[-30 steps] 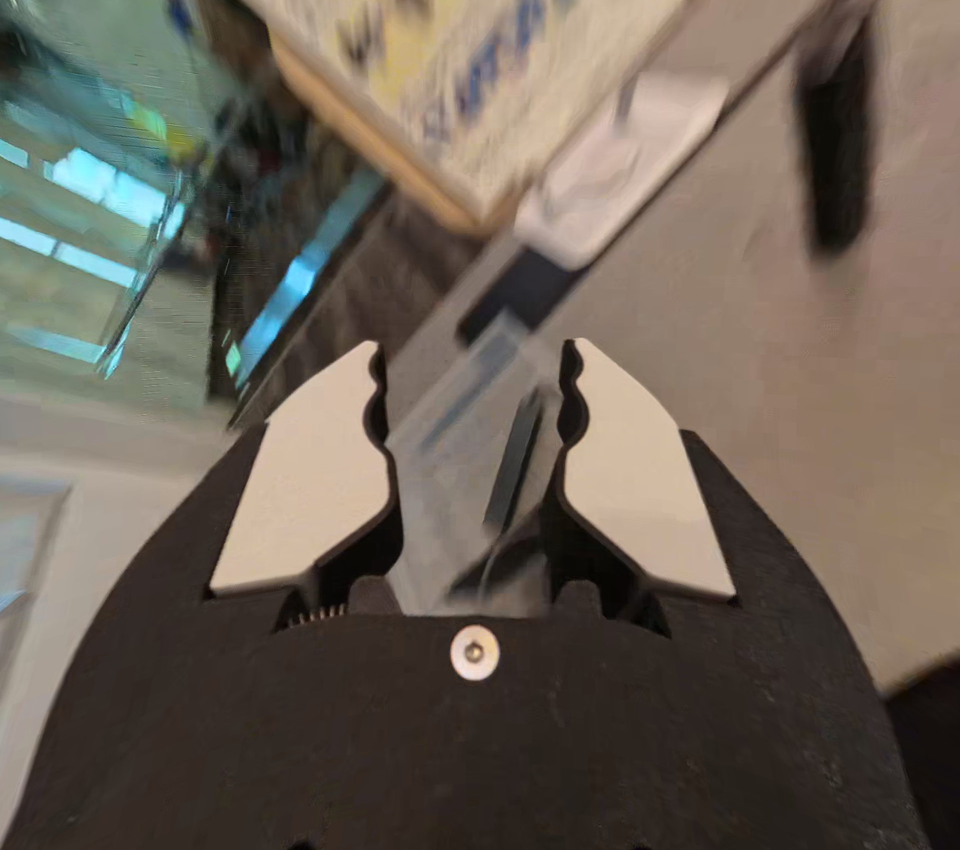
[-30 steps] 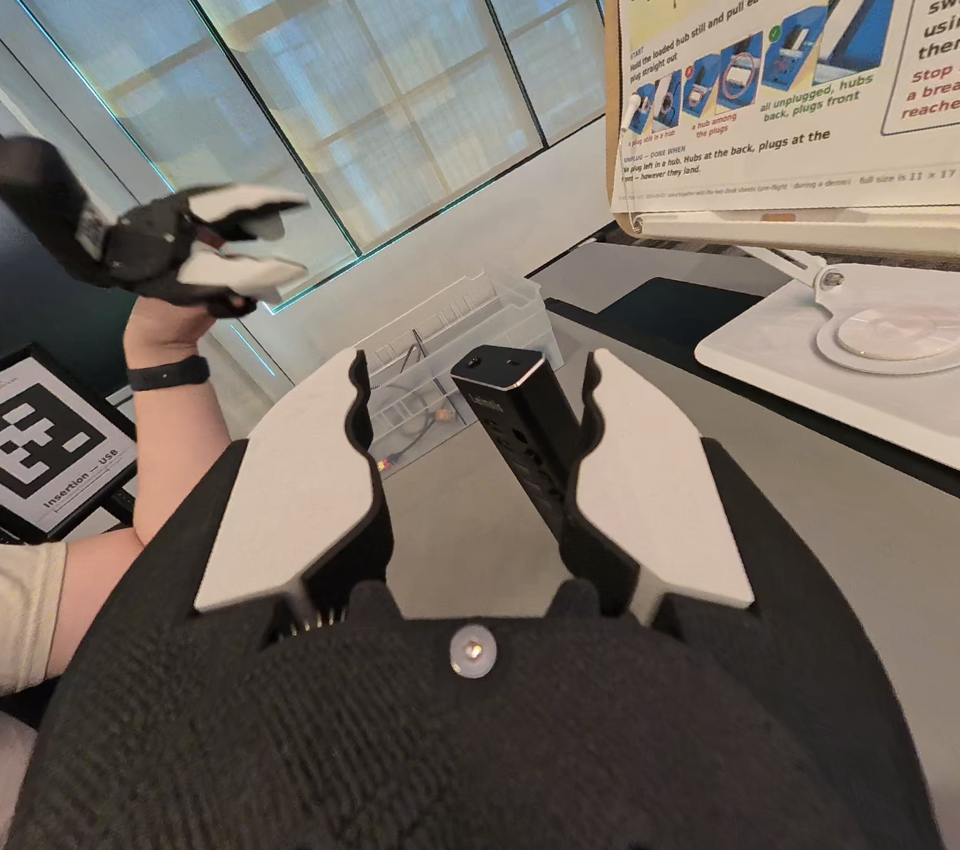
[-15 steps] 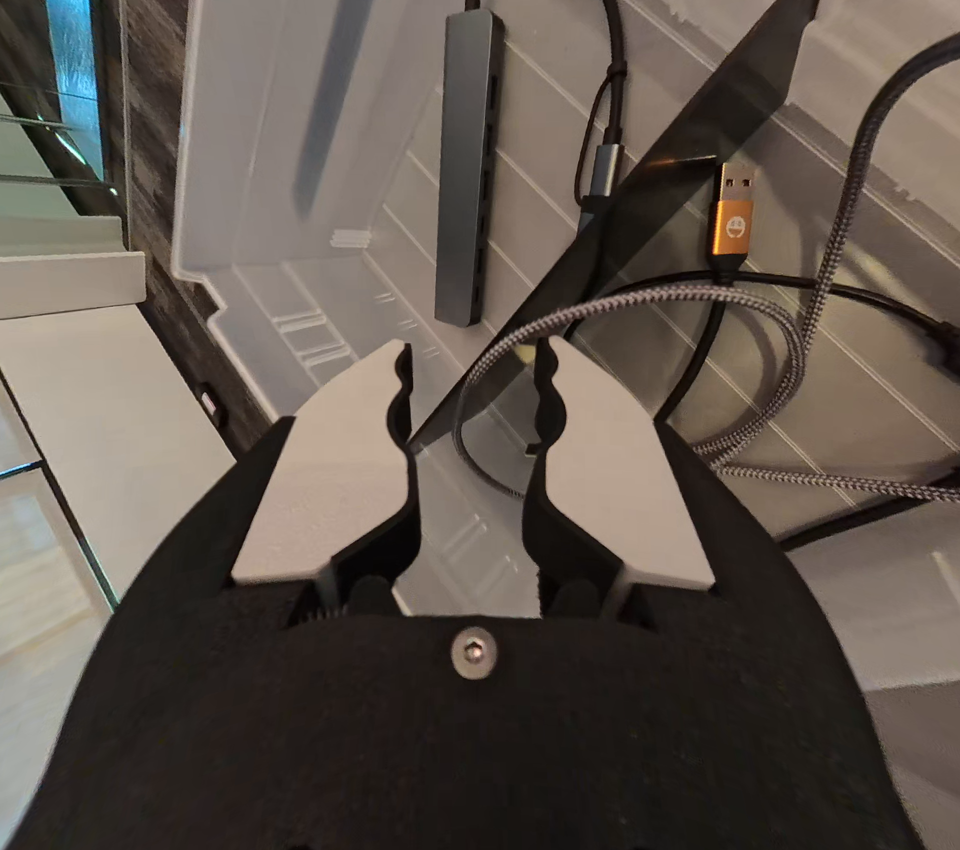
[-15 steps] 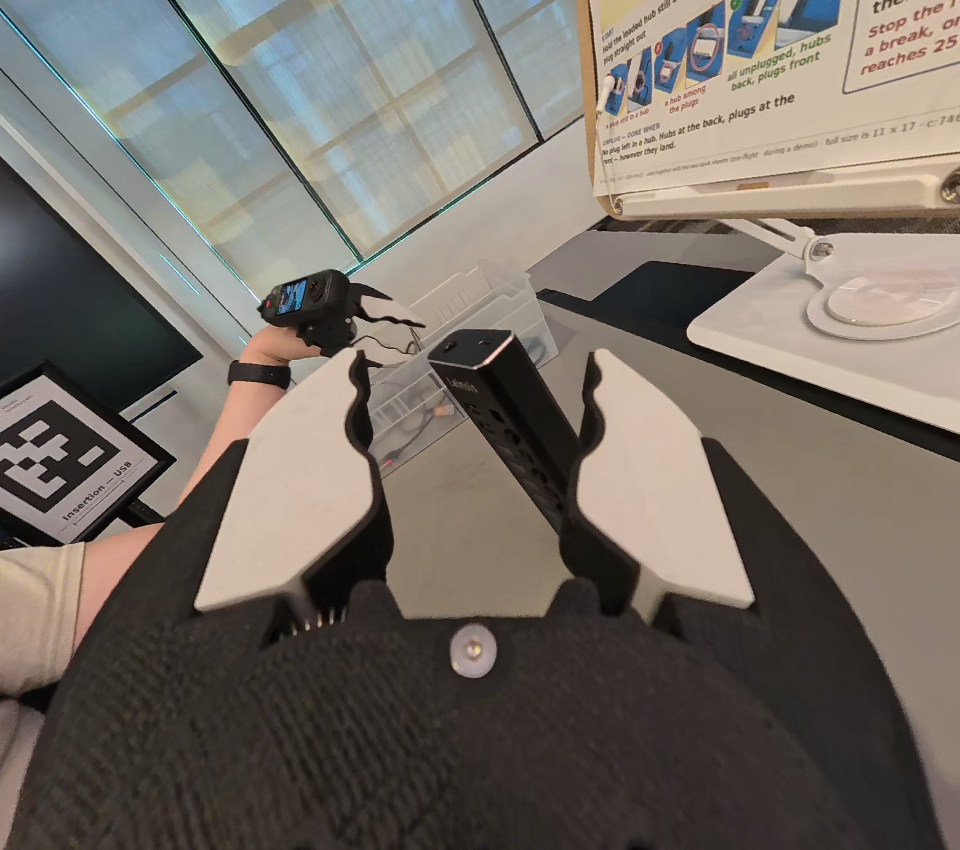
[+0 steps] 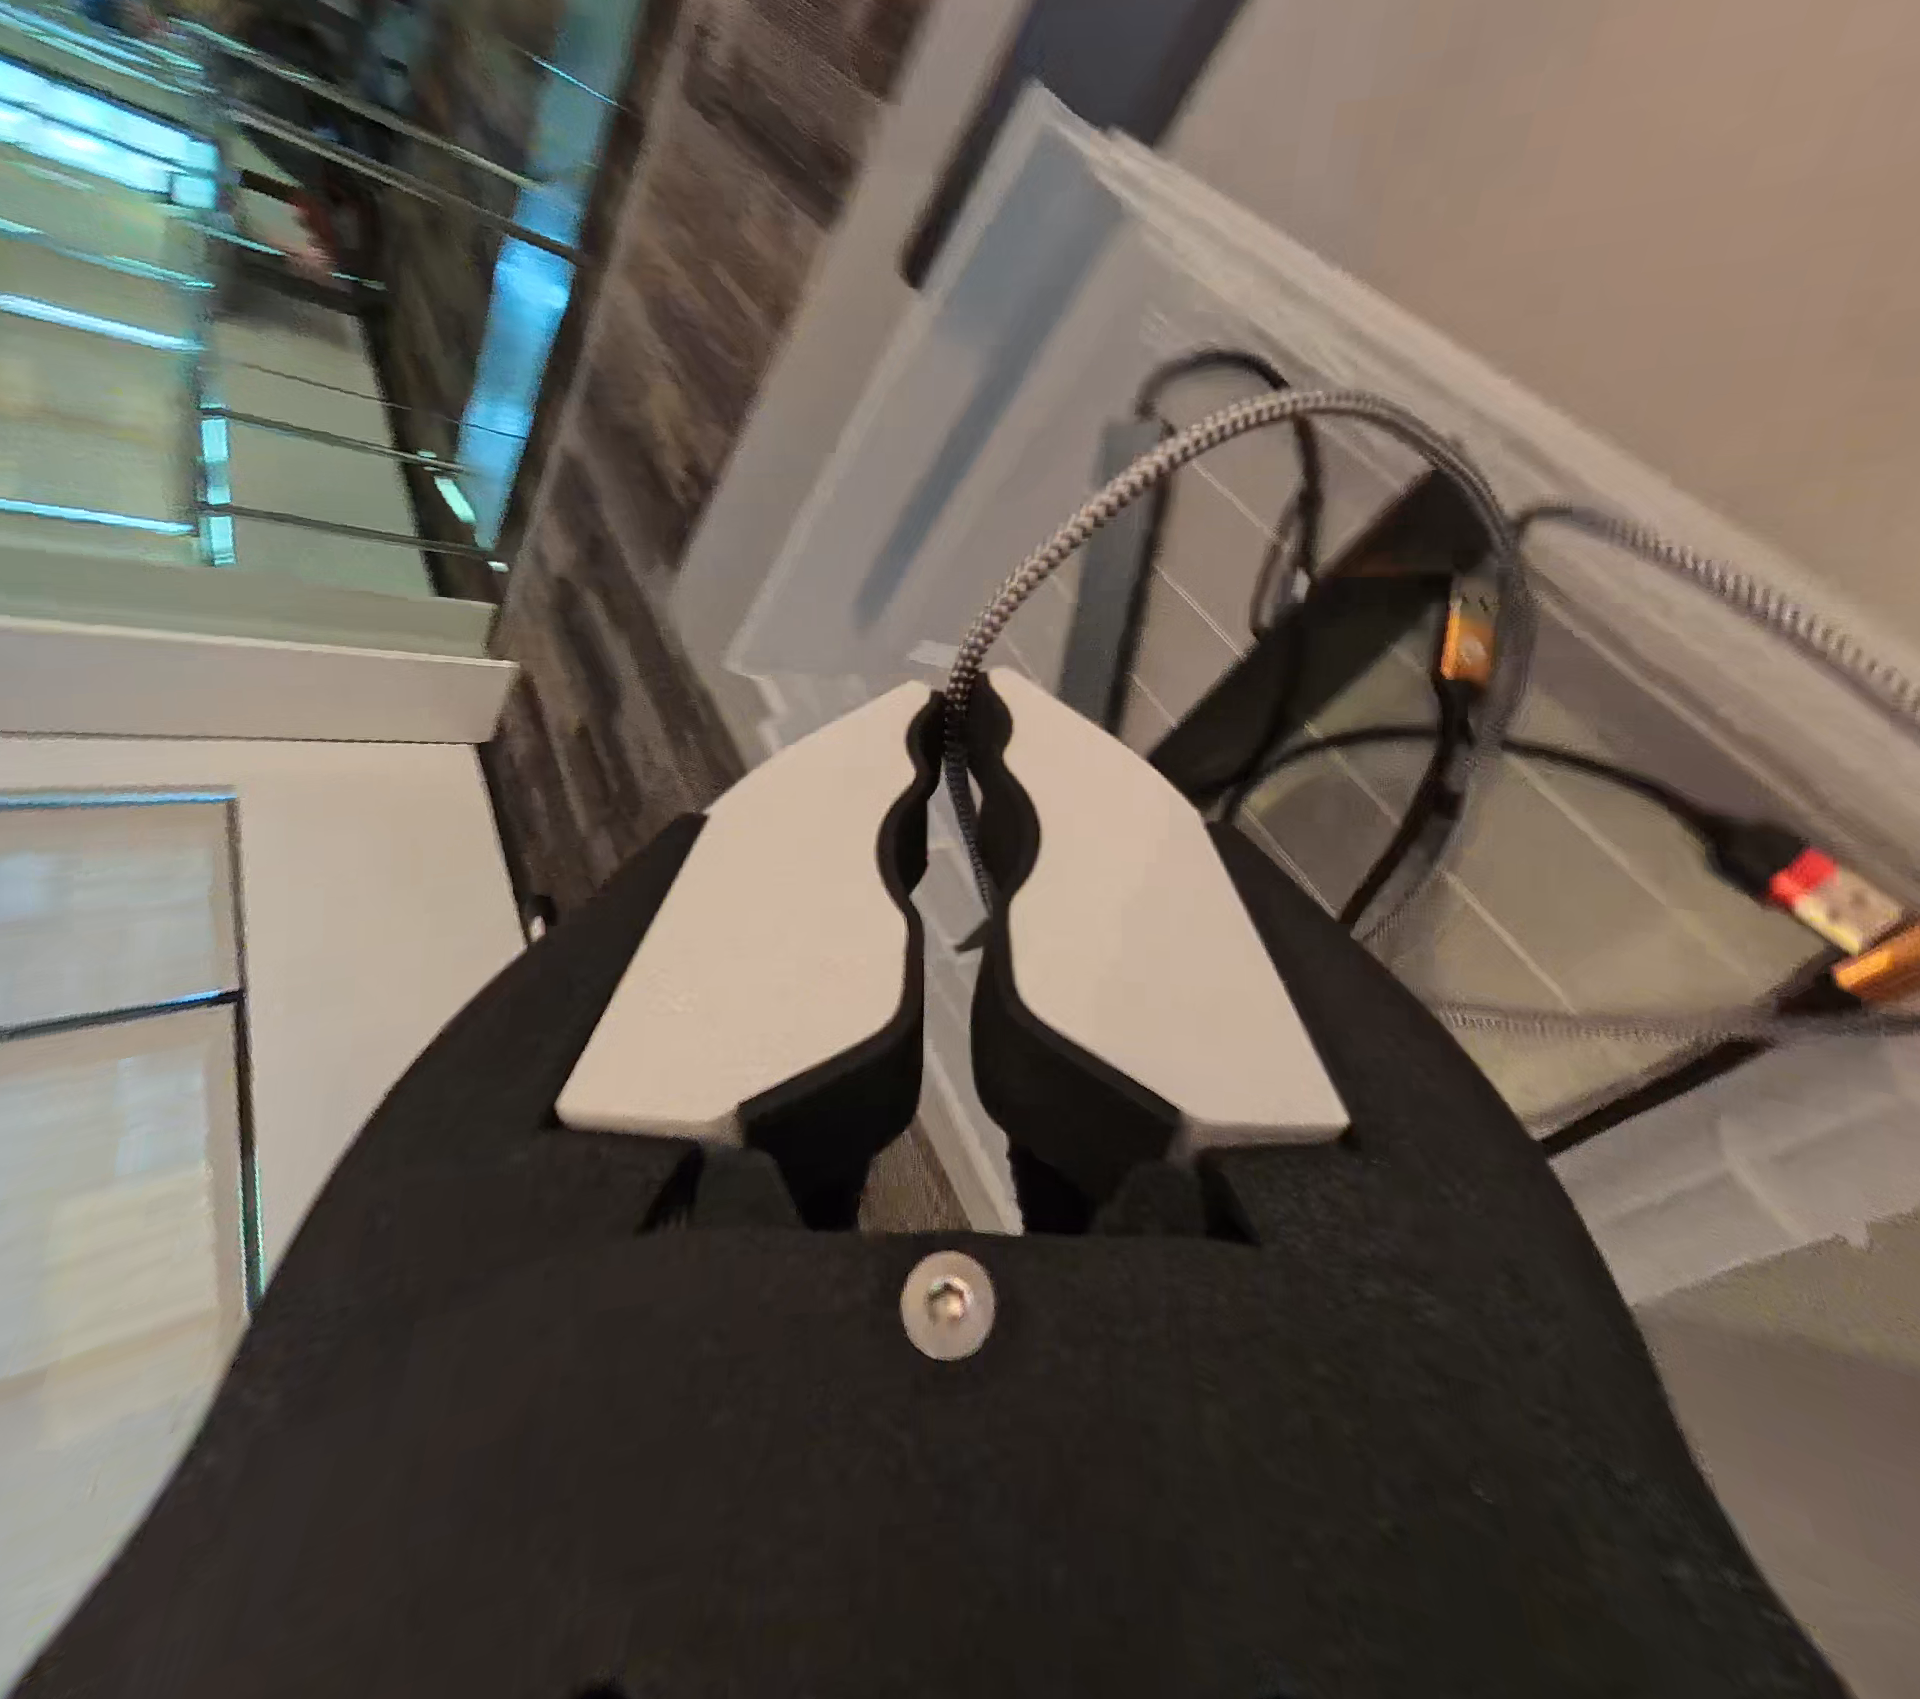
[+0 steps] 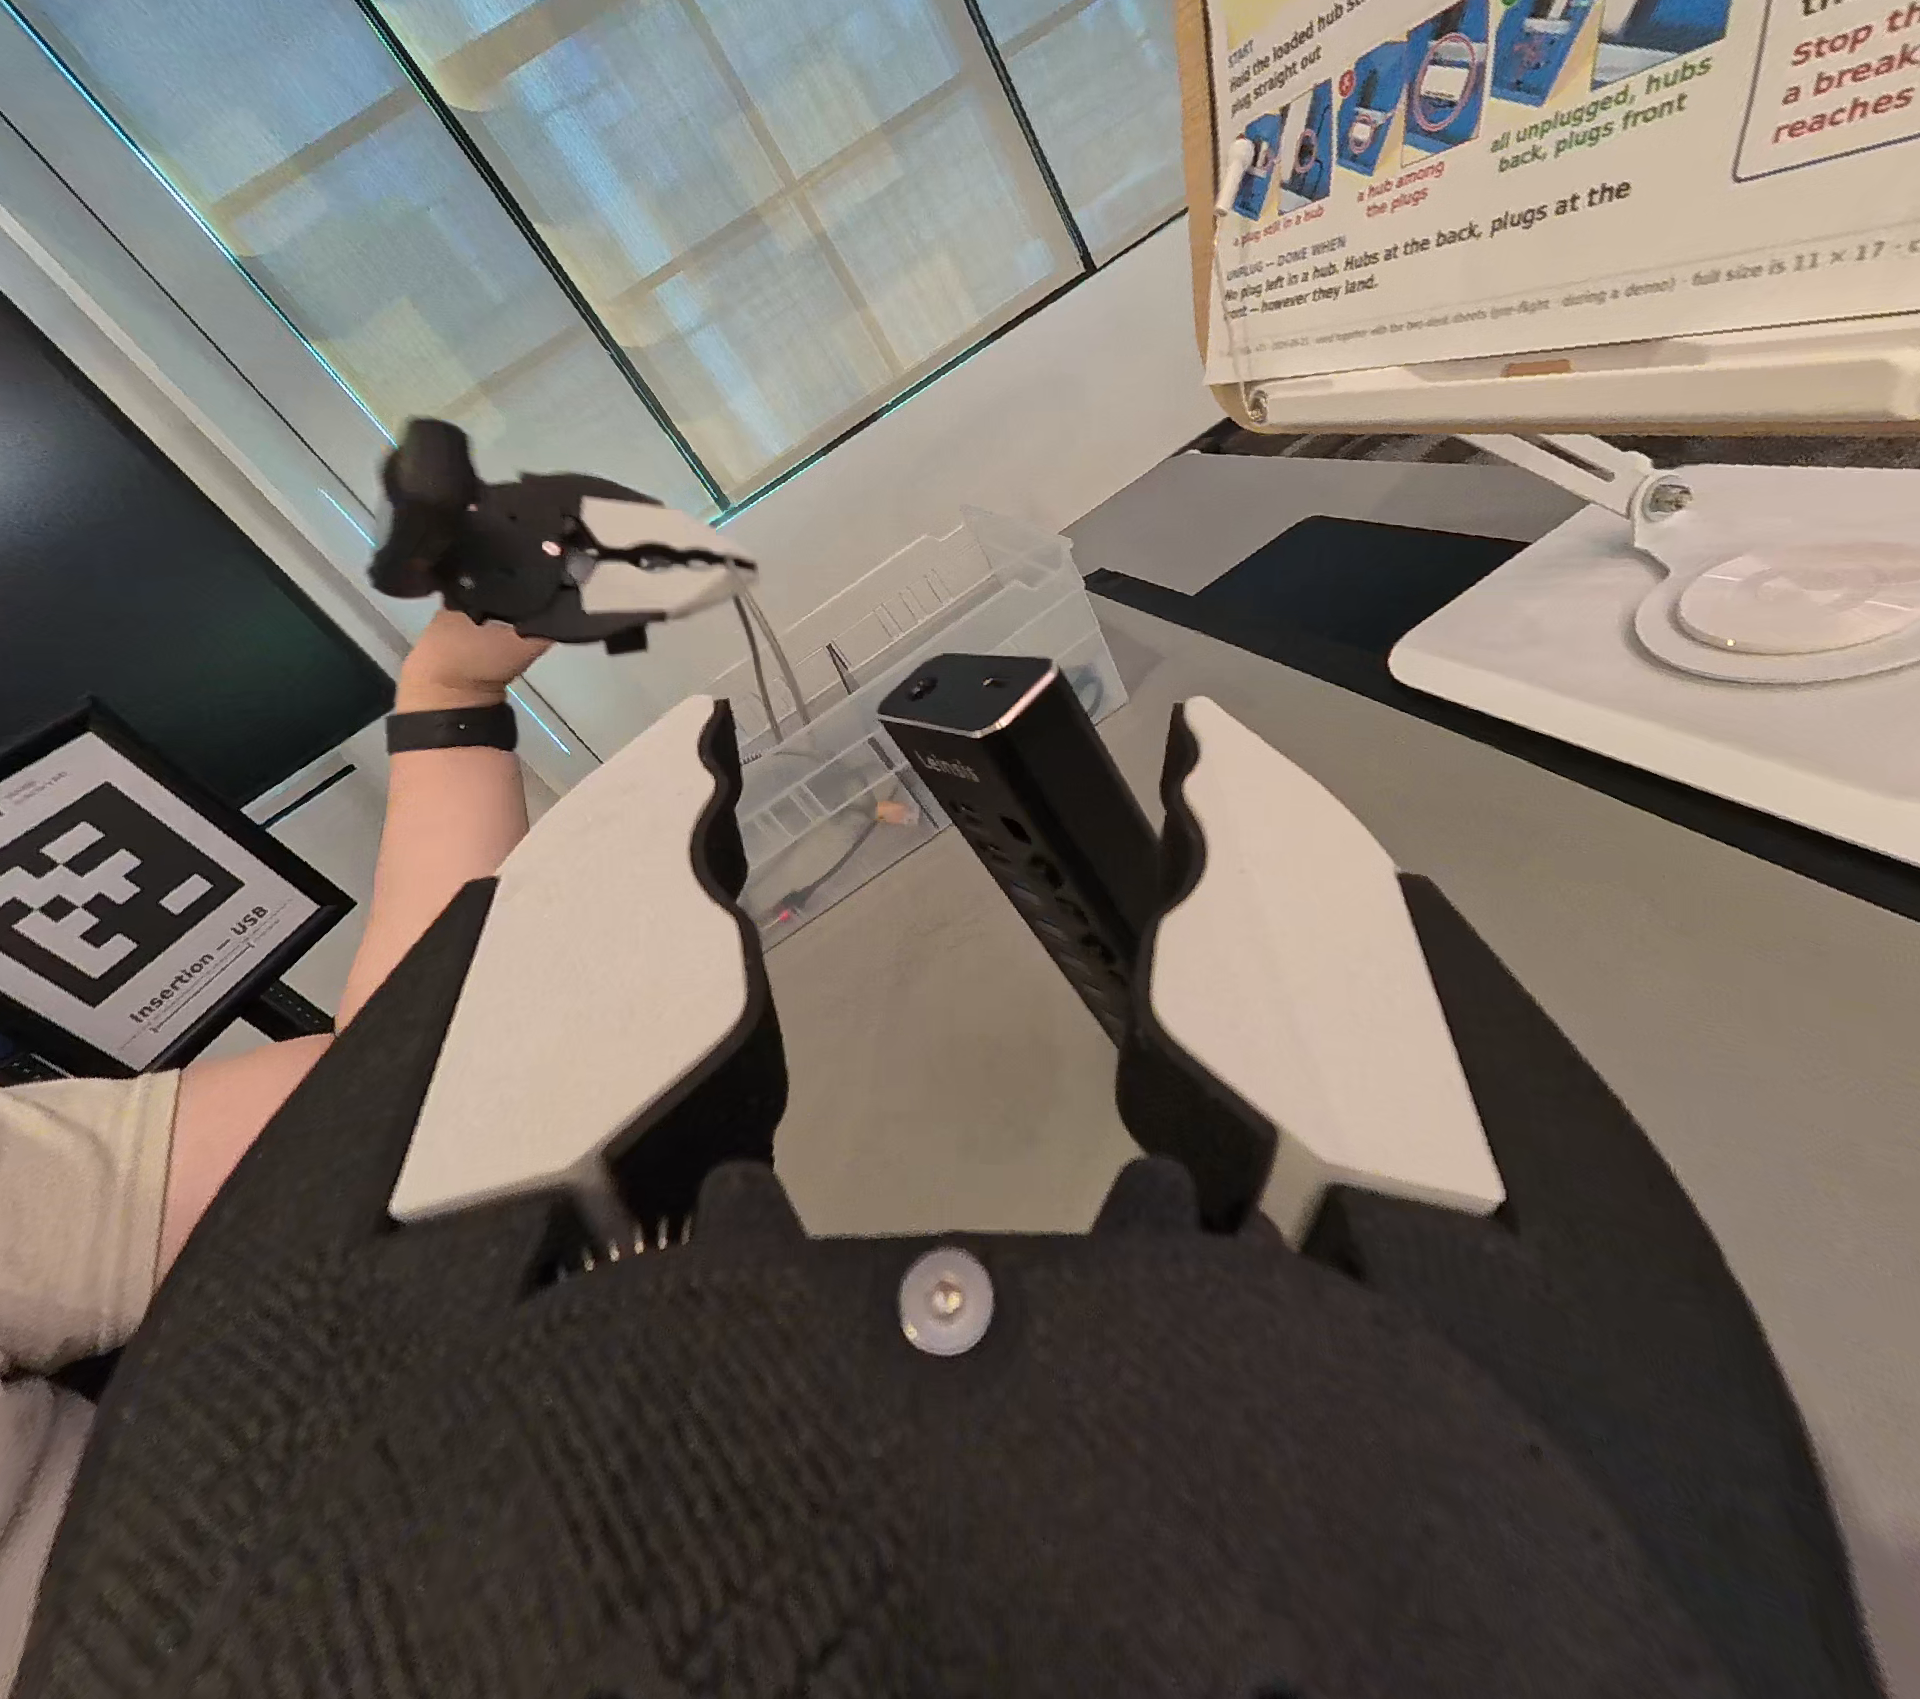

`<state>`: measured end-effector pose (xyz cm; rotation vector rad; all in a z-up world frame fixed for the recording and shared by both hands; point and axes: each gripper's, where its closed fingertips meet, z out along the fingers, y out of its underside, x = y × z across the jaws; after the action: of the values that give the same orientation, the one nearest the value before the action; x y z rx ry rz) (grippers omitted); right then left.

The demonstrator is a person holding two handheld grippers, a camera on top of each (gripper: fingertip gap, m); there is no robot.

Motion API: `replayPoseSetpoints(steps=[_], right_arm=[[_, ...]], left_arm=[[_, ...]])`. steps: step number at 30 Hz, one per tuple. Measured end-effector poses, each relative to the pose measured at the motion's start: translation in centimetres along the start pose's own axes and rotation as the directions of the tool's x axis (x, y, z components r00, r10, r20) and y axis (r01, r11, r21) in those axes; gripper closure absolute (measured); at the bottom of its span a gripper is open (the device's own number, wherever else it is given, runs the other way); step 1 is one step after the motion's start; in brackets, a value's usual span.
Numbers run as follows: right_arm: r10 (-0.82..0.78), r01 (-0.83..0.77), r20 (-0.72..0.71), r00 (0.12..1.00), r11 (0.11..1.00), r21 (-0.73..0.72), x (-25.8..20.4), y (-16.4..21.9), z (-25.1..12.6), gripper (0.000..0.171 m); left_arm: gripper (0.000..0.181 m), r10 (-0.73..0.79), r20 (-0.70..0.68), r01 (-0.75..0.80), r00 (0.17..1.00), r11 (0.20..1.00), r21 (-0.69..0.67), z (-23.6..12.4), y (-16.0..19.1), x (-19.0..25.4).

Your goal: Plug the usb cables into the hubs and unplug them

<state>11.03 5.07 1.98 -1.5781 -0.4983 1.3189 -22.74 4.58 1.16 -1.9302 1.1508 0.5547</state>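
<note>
My left gripper point(image 5: 961, 693) is shut on a grey braided USB cable point(image 5: 1143, 475) and holds it up above a clear plastic bin point(image 5: 935, 402). The cable arcs back down into the bin. A slim grey hub point(image 5: 1112, 569), an orange plug point(image 5: 1465, 641) and a red plug point(image 5: 1808, 880) lie in the bin. In the right wrist view the left gripper point(image 6: 743, 563) is raised over the bin point(image 6: 1018, 548) with the cable point(image 6: 764, 673) hanging from it. My right gripper point(image 6: 951, 714) has its jaws apart around a black tower hub point(image 6: 1029, 797). The hub rests against the right finger; its lower end is hidden.
A black divider point(image 5: 1299, 662) splits the bin. An instruction poster point(image 6: 1558, 91) on a white stand point(image 6: 1558, 641) is at the back right of the grey table point(image 6: 1558, 974). A framed black-and-white marker point(image 6: 104, 880) and the person's arm point(image 6: 416, 818) are at the left. There is about 35 centimeters between the tips of the two grippers. My right tips are about 40 centimeters from the slim grey hub point(image 5: 1112, 569), my left tips only 15 centimeters. The right gripper is farther from the red plug point(image 5: 1808, 880), some 35 centimeters, than the left, some 20 centimeters.
My left gripper dipped into the bin, closed on the braided cable and lifted it up and out. The right gripper and the black hub have hardly moved.
</note>
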Motion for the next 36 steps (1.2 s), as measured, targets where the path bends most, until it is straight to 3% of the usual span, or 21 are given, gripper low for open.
replayPoseSetpoints(steps=[4,8,9,11,13,14,15,17,19,20,21,24,27,33,36], right_arm=[[-0.05,0.05,0.004,0.999,0.999,-0.021,-1.1,0.2,0.5,0.093],[-0.2,0.199,-0.007,0.98,0.976,-0.087,-3.4,1.3,1.9,0.09],[-0.282,0.278,-0.029,0.959,0.954,-0.113,-3.9,1.5,2.1,0.098],[-0.455,0.441,-0.267,0.85,0.89,-0.115,-2.8,-0.5,1.3,0.111],[-0.526,0.534,-0.42,0.74,0.838,-0.108,-2.9,-2.7,-0.1,0.11],[-0.545,0.56,-0.43,0.72,0.822,-0.105,-3.4,-3.3,-0.4,0.109],[-0.56,0.576,-0.404,0.724,0.812,-0.094,-4.0,-3.4,-0.3,0.108],[-0.547,0.559,-0.341,0.764,0.826,-0.073,-4.6,-2.7,0.6,0.085],[-0.551,0.54,-0.29,0.782,0.832,-0.124,-4.3,-1.0,2.0,0.084],[-0.58,0.528,-0.31,0.753,0.814,-0.241,-2.7,0.5,2.5,0.089],[-0.618,0.497,-0.326,0.716,0.779,-0.383,-0.9,2.1,2.5,0.105],[-0.744,0.602,-0.359,0.563,0.668,-0.438,-0.1,2.0,2.6,0.139],[-0.794,0.652,-0.3,0.528,0.606,-0.457,-0.8,2.9,3.3,0.139],[-0.799,0.56,-0.21,0.563,0.556,-0.615,1.5,6.9,3.9,0.138],[-0.749,0.515,-0.228,0.622,0.611,-0.601,1.4,7.0,4.1,0.14]], left_arm=[[0.178,-0.145,0.125,0.115,0.981,0.968,0.224,-5.7,-4.6,-3.1],[0.178,-0.182,0.098,0.126,0.978,0.901,0.416,-10.4,-9.1,-2.5],[0.179,-0.18,0.12,0.117,0.976,0.904,0.41,-10.9,-9.4,-2.5],[0.178,-0.136,0.127,0.081,0.982,0.928,0.365,-10.9,-9.4,-1.8],[0.178,-0.094,0.145,0.042,0.985,0.944,0.326,-10.6,-9.3,-1.4],[0.178,-0.086,0.136,0.038,0.987,0.947,0.32,-10.5,-9.3,-1.2],[0.178,-0.087,0.124,0.042,0.988,0.944,0.326,-10.4,-9.5,-1.0],[0.178,-0.096,0.111,0.052,0.989,0.936,0.349,-10.4,-9.8,-1.0],[0.178,-0.107,0.09,0.067,0.99,0.926,0.371,-10.3,-9.9,-1.0],[0.178,-0.113,0.08,0.075,0.99,0.924,0.374,-10.1,-9.8,-1.0],[0.178,-0.115,0.08,0.077,0.99,0.925,0.372,-10.0,-9.7,-1.0],[0.178,-0.111,0.087,0.073,0.99,0.931,0.358,-9.8,-9.2,-1.2],[0.178,-0.114,0.078,0.078,0.99,0.928,0.365,-9.8,-9.2,-1.2],[0.178,-0.1,0.069,0.068,0.993,0.925,0.373,-9.5,-9.6,-0.9],[0.178,-0.094,0.069,0.061,0.993,0.925,0.376,-9.5,-9.7,-0.8]])
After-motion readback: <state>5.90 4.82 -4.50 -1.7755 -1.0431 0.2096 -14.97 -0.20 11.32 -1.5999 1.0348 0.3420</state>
